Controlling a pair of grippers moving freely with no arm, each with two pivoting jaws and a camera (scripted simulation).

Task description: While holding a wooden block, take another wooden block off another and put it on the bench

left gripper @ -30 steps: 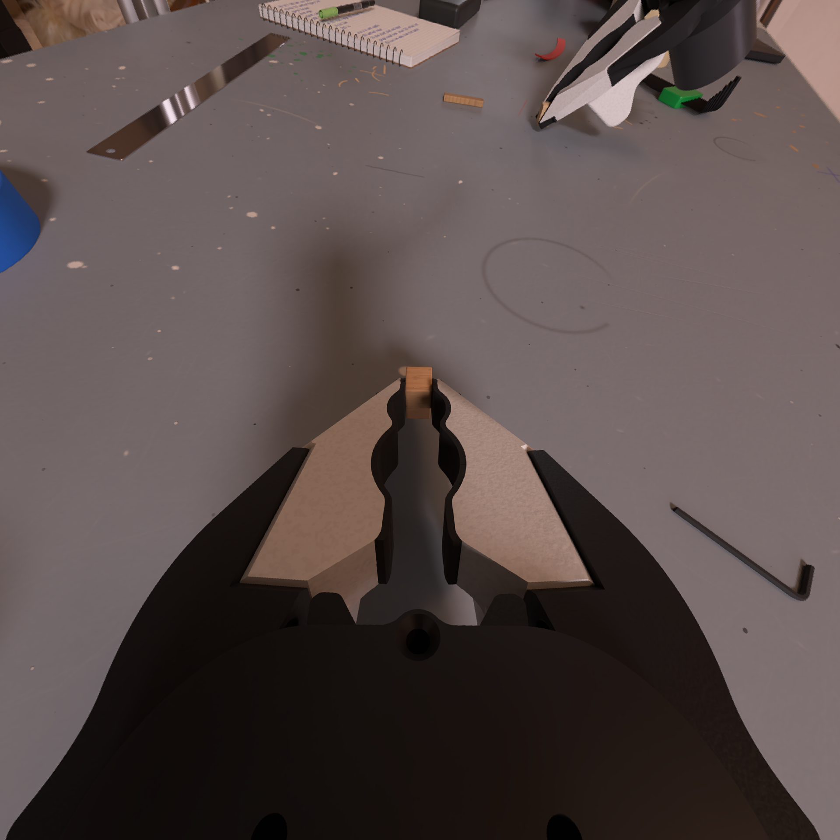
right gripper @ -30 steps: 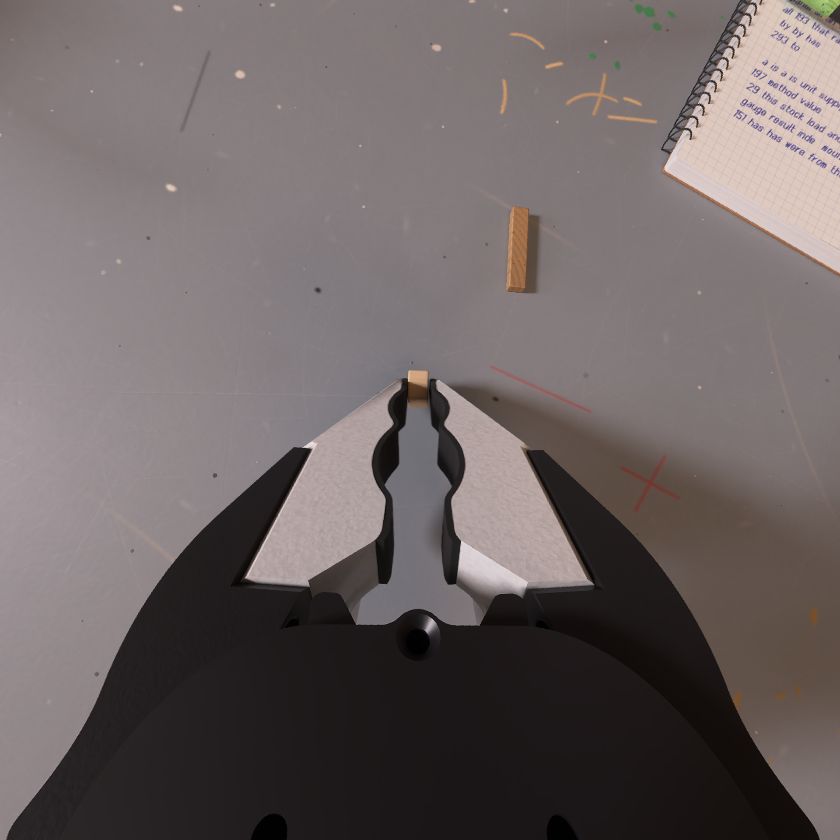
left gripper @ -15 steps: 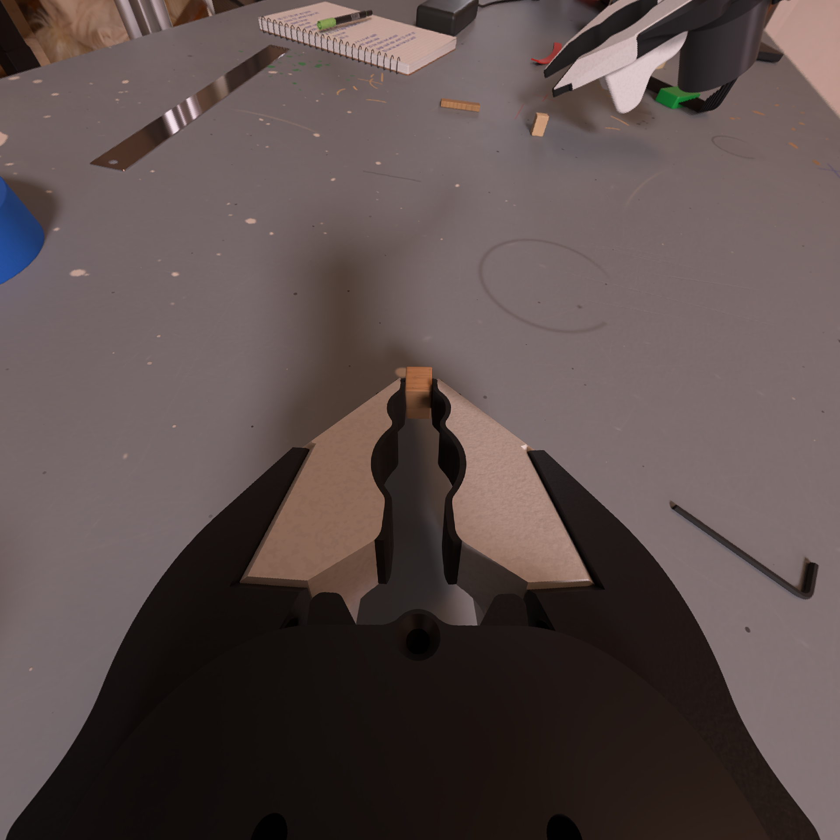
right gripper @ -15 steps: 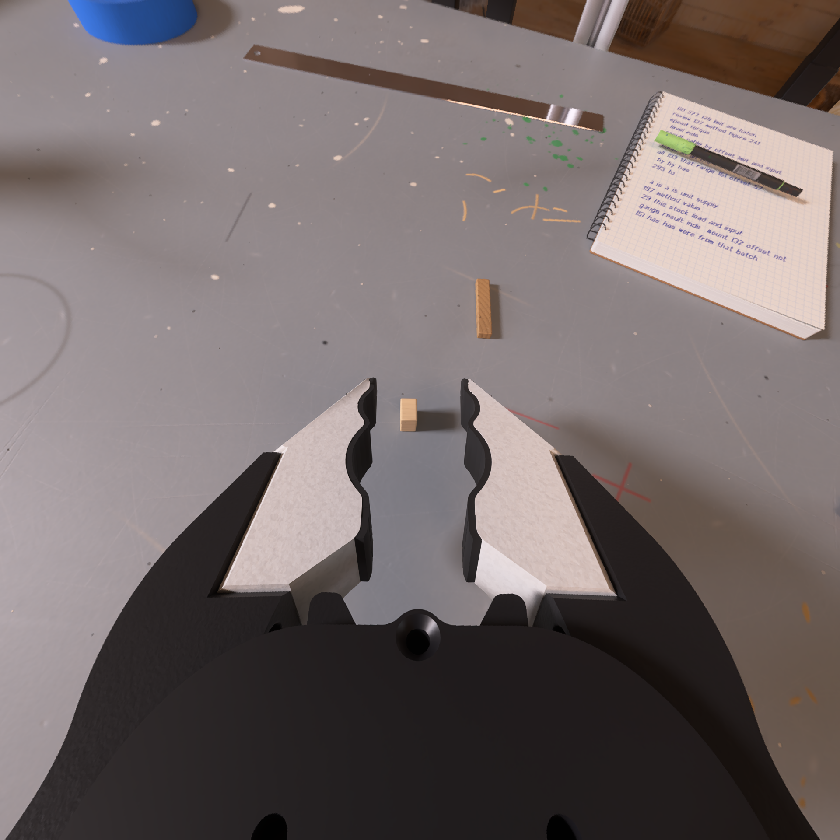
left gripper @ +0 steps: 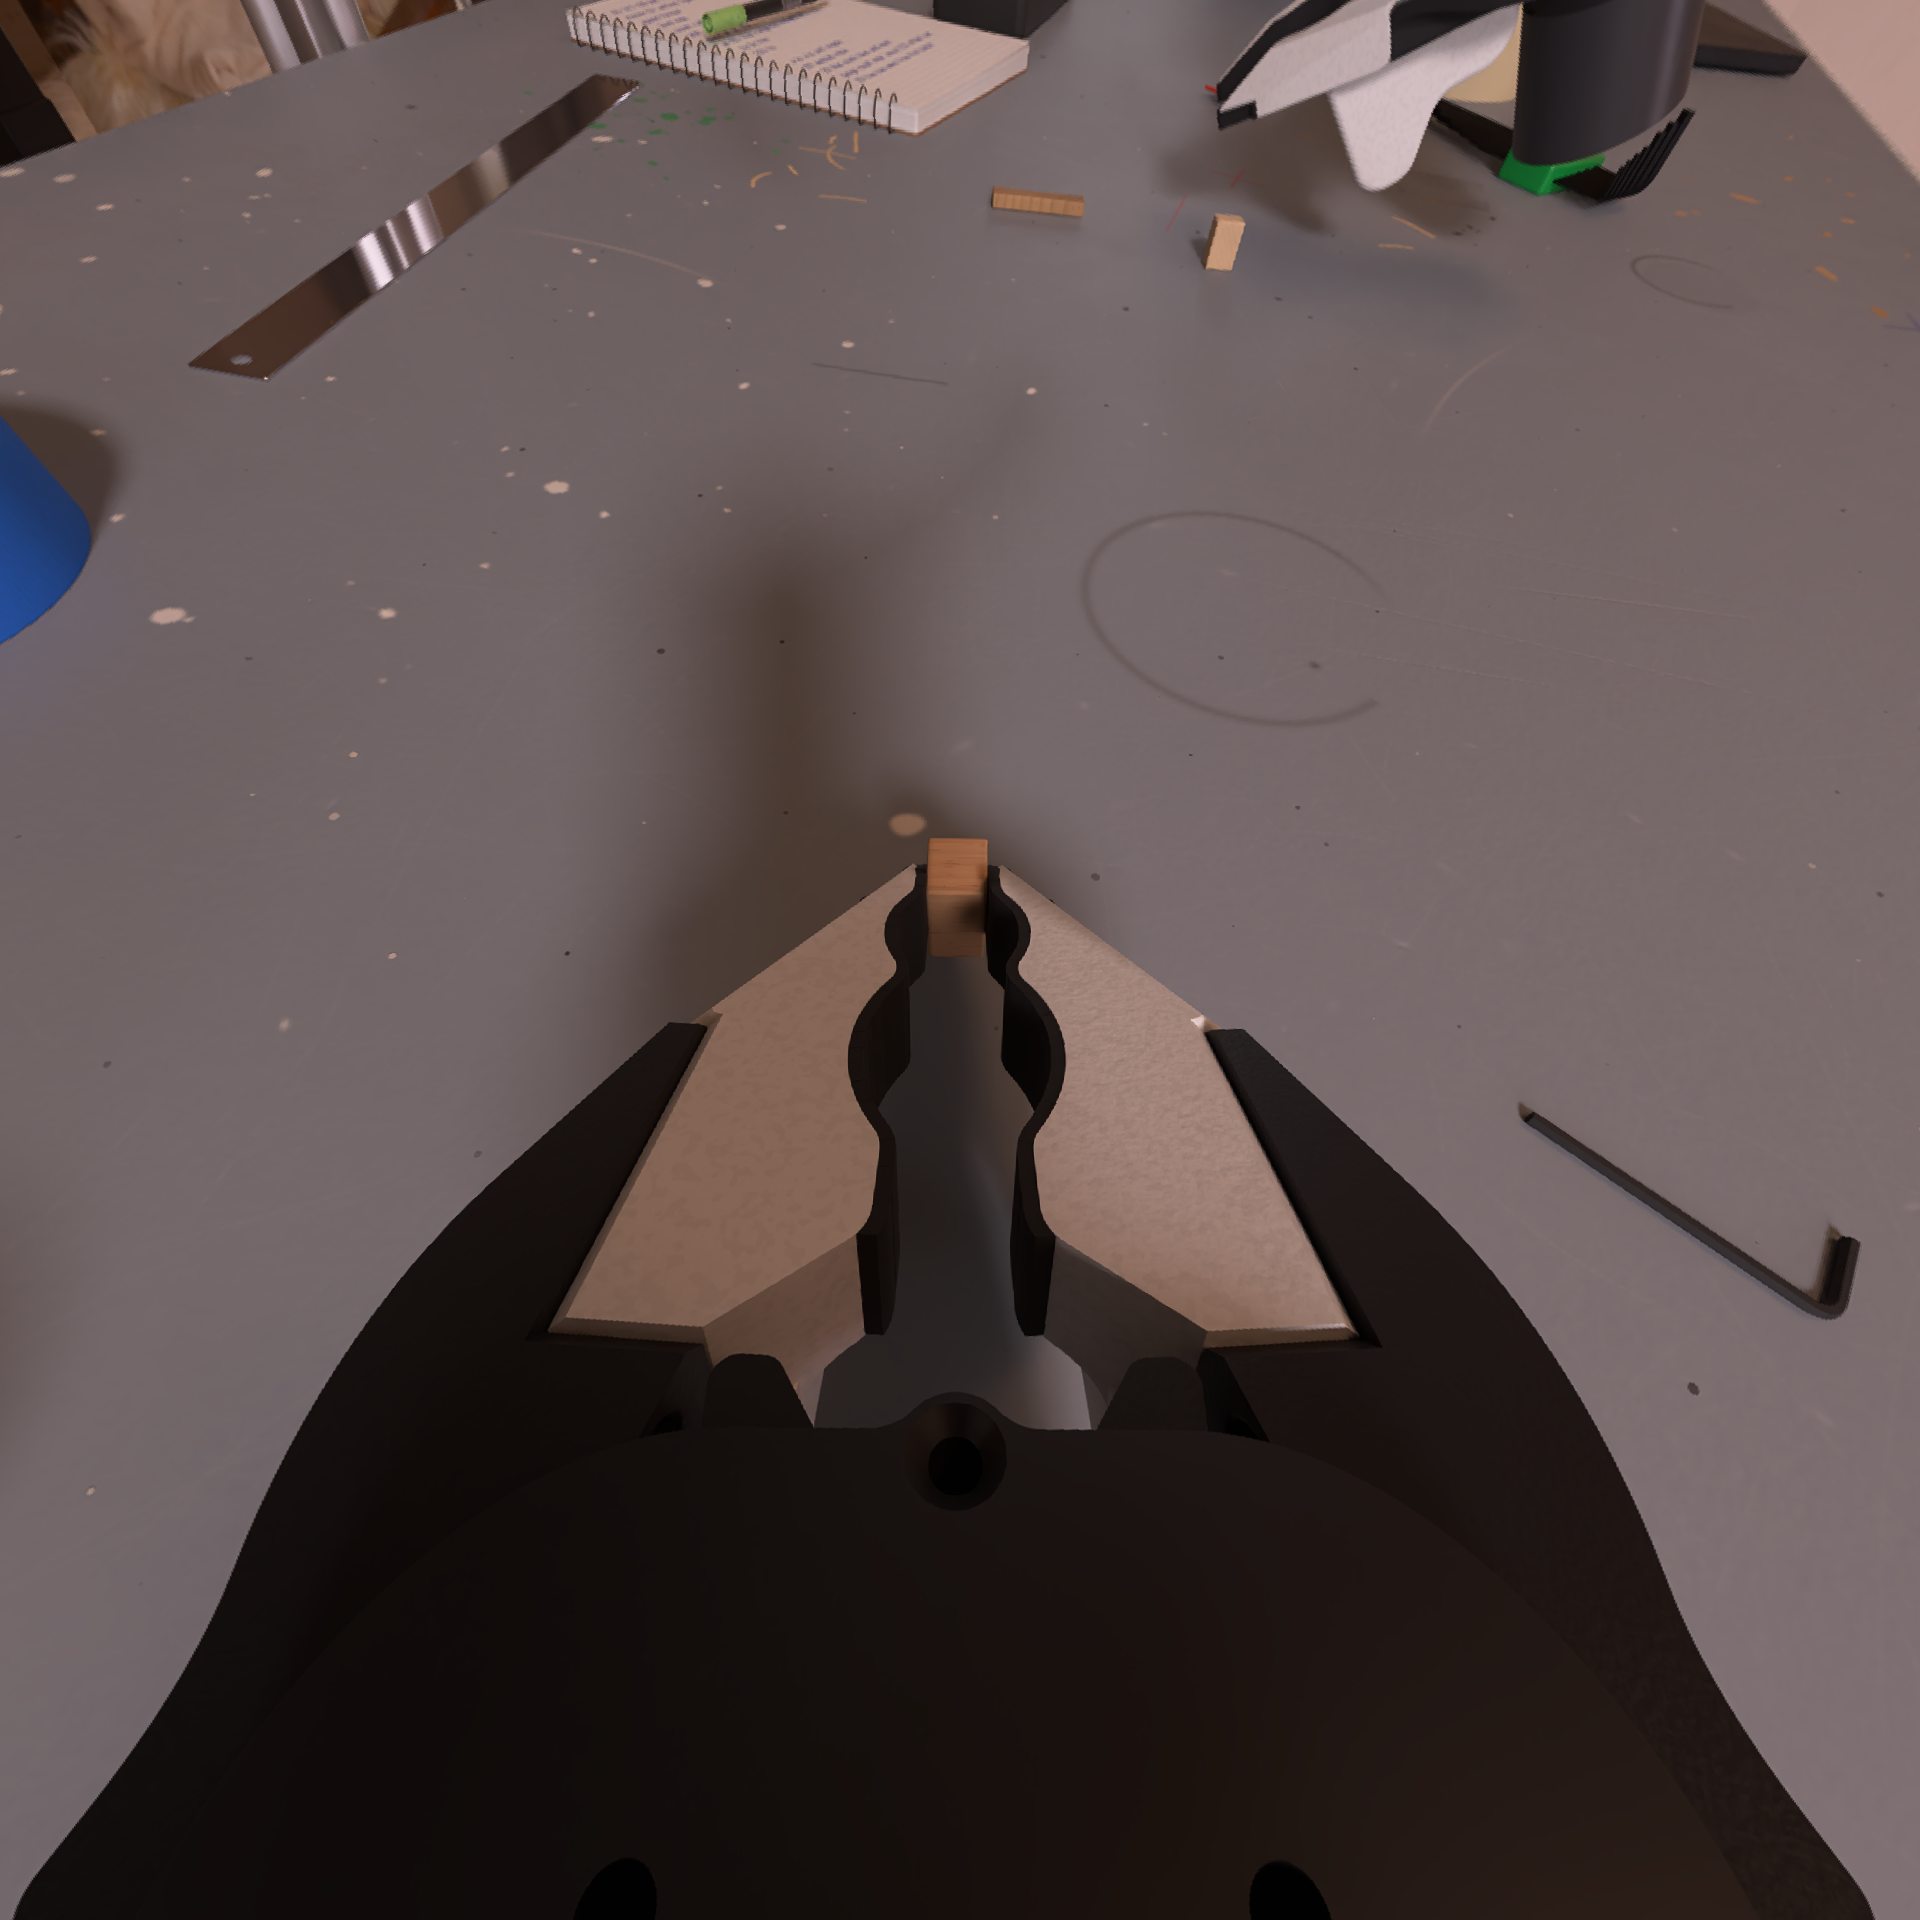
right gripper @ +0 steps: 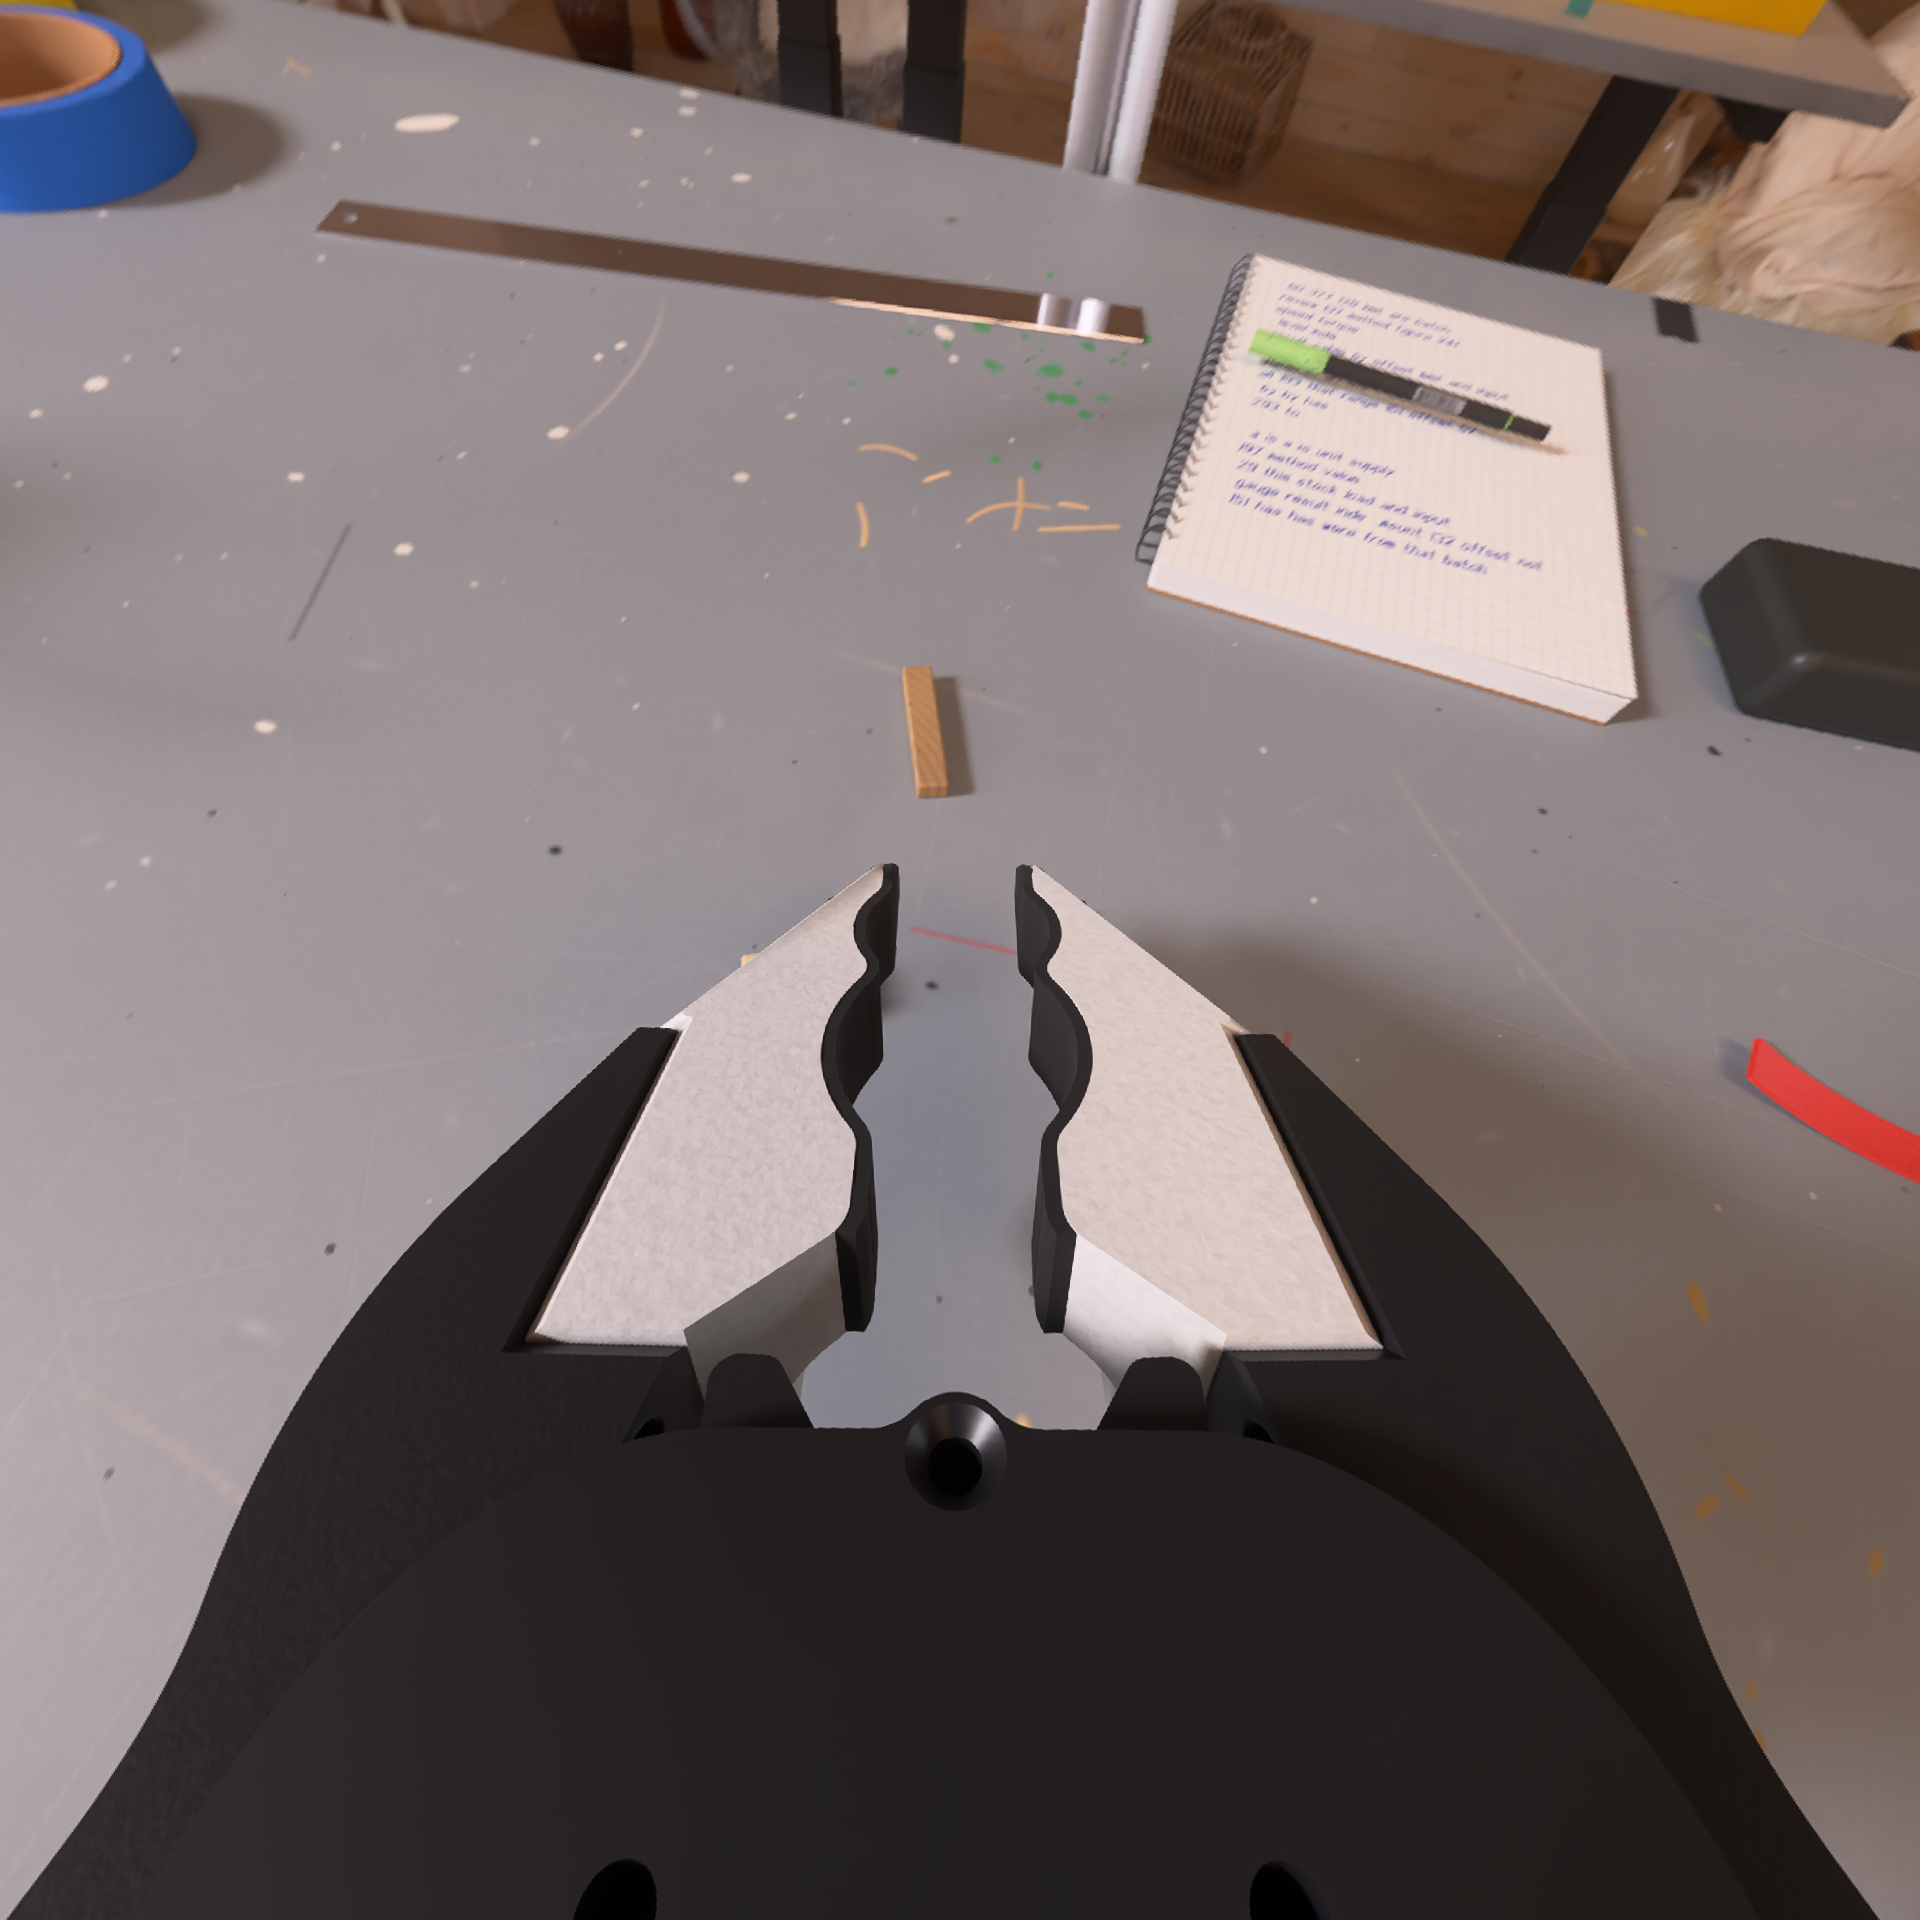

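Right claw (right gripper: pixel 957 894) risen from small block (left gripper: pixel 1224 242), now half-open, empty; block freed near long block (left gripper: pixel 1037 202) on surface (left gripper: pixel 623 623). Left claw (left gripper: pixel 957 883) pinches held block (left gripper: pixel 957 896), per task.

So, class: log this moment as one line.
left claw: shut on block | right claw: open, empty | small block: on bench

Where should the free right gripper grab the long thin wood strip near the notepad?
Mid-length, from above, right gripper pinching the long wood strip across its narrow width. It lies flat on the bench, lengthwise in line with the open jaws, so probably no wrist turn is needed.
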